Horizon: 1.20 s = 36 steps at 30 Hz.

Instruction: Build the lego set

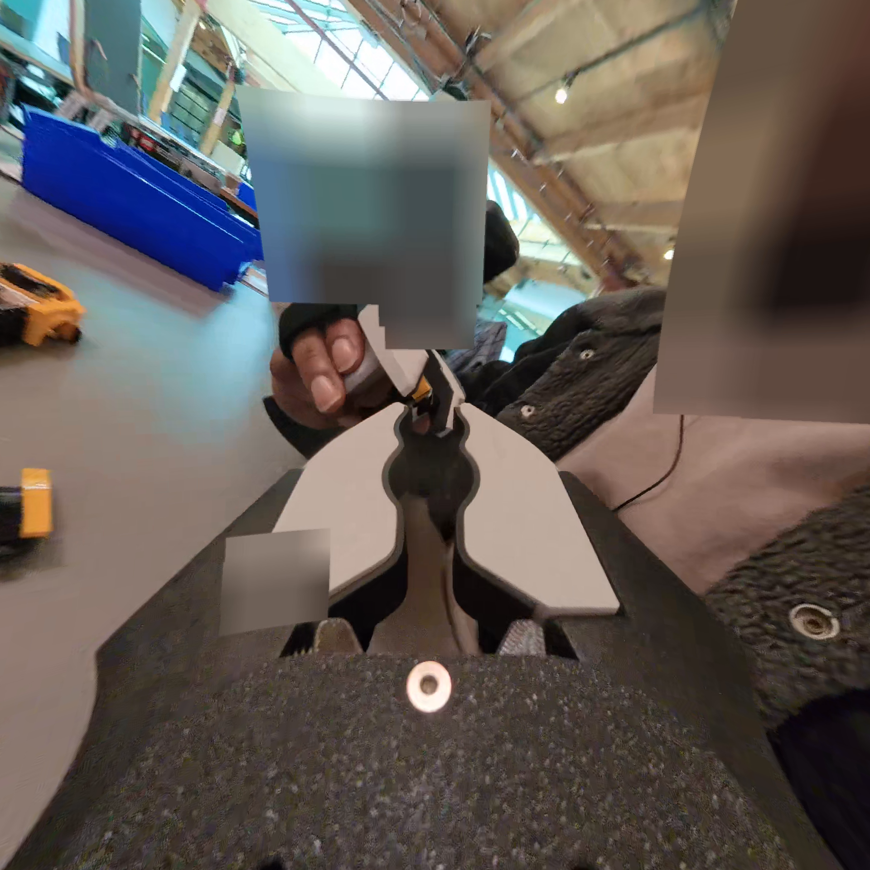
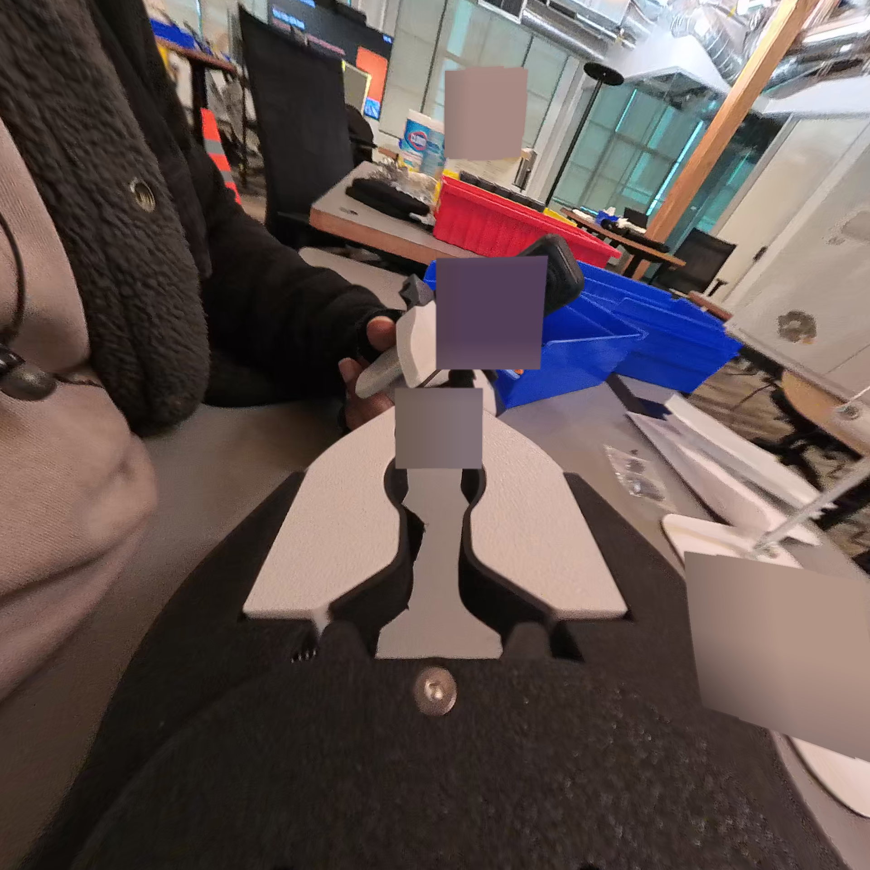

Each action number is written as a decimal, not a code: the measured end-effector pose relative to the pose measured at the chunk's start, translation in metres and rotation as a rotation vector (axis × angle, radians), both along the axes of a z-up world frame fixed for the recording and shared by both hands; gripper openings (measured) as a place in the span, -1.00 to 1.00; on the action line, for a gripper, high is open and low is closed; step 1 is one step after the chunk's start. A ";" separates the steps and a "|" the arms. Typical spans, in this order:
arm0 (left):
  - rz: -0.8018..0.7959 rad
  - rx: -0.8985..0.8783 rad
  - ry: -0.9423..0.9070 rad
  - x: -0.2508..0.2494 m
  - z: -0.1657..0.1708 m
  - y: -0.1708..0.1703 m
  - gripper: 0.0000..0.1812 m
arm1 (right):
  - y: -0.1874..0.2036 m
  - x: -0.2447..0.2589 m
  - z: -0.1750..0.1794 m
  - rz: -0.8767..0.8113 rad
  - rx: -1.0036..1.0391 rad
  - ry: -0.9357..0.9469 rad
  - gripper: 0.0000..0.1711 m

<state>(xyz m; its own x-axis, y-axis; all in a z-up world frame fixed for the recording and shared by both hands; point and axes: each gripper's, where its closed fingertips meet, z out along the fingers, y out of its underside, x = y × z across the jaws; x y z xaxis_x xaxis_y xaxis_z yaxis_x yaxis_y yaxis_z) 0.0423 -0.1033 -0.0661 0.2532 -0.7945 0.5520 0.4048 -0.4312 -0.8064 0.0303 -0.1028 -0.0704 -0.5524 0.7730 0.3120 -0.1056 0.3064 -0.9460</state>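
Yellow-and-black lego piece (image 1: 420,394) is sitting pinched in the right tool (image 1: 426,400), meeting the left tool (image 1: 429,426) above the counter (image 1: 141,376). Whether the left tool's tips are gripping, I cannot tell. Pressing pieces together likely demands careful alignment next.

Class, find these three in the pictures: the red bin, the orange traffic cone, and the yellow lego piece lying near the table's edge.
red bin (image 2: 494,226), right wrist view, front wall.
traffic cone (image 2: 215,141), right wrist view, striped side.
yellow lego piece (image 1: 36,501), left wrist view, yellow end.
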 end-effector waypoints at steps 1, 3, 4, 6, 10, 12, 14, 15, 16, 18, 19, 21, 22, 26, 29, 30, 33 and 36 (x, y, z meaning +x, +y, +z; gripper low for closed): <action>-0.014 -0.024 -0.029 0.000 0.000 0.000 -0.82 | 0.000 0.000 -0.001 -0.012 0.037 0.011 -0.79; -0.040 -0.055 -0.060 0.002 0.000 0.000 -0.80 | -0.001 -0.001 -0.002 -0.034 0.090 0.026 -0.79; -0.047 -0.067 -0.060 0.004 -0.002 0.000 -0.80 | -0.002 -0.001 -0.003 -0.033 0.100 0.027 -0.79; -0.056 -0.090 -0.053 0.008 -0.005 0.001 -0.81 | -0.002 -0.001 -0.004 -0.036 0.116 0.028 -0.79; -0.066 -0.132 -0.070 0.009 -0.008 0.003 -0.91 | -0.002 -0.002 -0.008 -0.054 0.179 0.036 -0.79; -0.064 -0.143 -0.068 0.009 -0.009 0.003 -0.91 | -0.001 -0.003 -0.009 -0.061 0.190 0.035 -0.79; -0.054 -0.151 -0.062 0.008 -0.010 0.005 -0.91 | 0.001 -0.004 -0.010 -0.080 0.199 0.027 -0.78; -0.046 -0.152 -0.059 0.007 -0.010 0.006 -0.91 | 0.002 -0.005 -0.010 -0.092 0.198 0.021 -0.78; -0.039 -0.151 -0.060 0.005 -0.010 0.007 -0.91 | 0.005 -0.006 -0.010 -0.106 0.193 0.018 -0.76; -0.015 -0.154 -0.083 -0.001 -0.007 0.009 -0.92 | 0.014 -0.006 -0.007 -0.138 0.178 0.009 -0.70; -0.003 -0.159 -0.093 -0.004 -0.006 0.011 -0.92 | 0.017 -0.006 -0.005 -0.147 0.173 0.014 -0.70; 0.022 -0.172 -0.103 -0.009 -0.007 0.014 -0.92 | 0.021 -0.005 -0.003 -0.162 0.185 0.022 -0.70; 0.026 -0.177 -0.108 -0.010 -0.007 0.015 -0.92 | 0.021 -0.006 -0.005 -0.167 0.202 0.018 -0.70; 0.030 -0.200 -0.100 -0.008 -0.011 0.017 -0.92 | 0.019 -0.009 -0.011 -0.187 0.250 0.026 -0.77; 0.035 -0.203 -0.100 -0.009 -0.012 0.018 -0.92 | 0.020 -0.010 -0.011 -0.205 0.268 0.035 -0.81; 0.035 -0.201 -0.104 -0.009 -0.011 0.018 -0.92 | 0.020 -0.009 -0.010 -0.205 0.264 0.038 -0.81; 0.047 -0.171 -0.077 -0.008 -0.010 0.017 -0.92 | 0.019 -0.008 -0.009 -0.185 0.229 0.029 -0.81; 0.116 -0.051 0.050 -0.009 -0.007 0.016 -0.84 | 0.018 -0.004 -0.009 -0.128 0.121 -0.030 -0.81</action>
